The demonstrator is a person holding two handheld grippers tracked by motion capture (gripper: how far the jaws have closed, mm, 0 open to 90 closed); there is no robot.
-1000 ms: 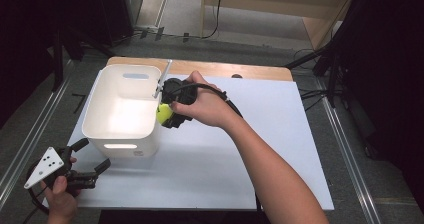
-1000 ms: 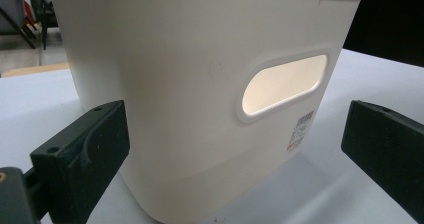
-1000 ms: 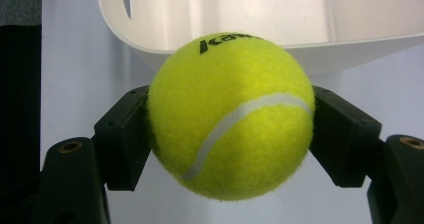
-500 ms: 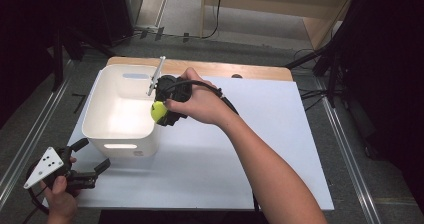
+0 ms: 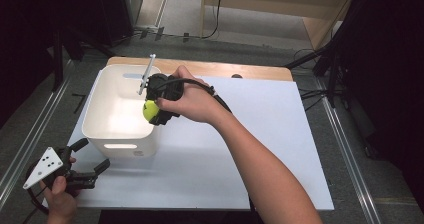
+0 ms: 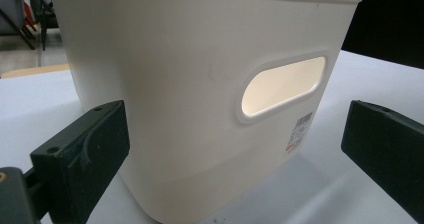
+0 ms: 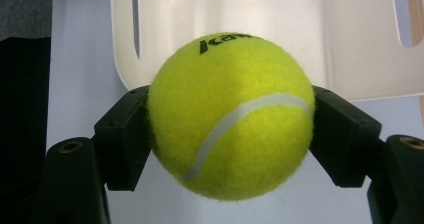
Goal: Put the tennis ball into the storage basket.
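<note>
The bin (image 5: 120, 115) sat on the left part of the table (image 5: 260, 149), toward the far edge. The tennis ball (image 5: 150, 109) was up over the bin's right rim, pinched in the right gripper (image 5: 154, 109). The left gripper (image 5: 85, 171) sat just in front of the bin's near-left corner, jaws apart, facing the near wall.
</note>
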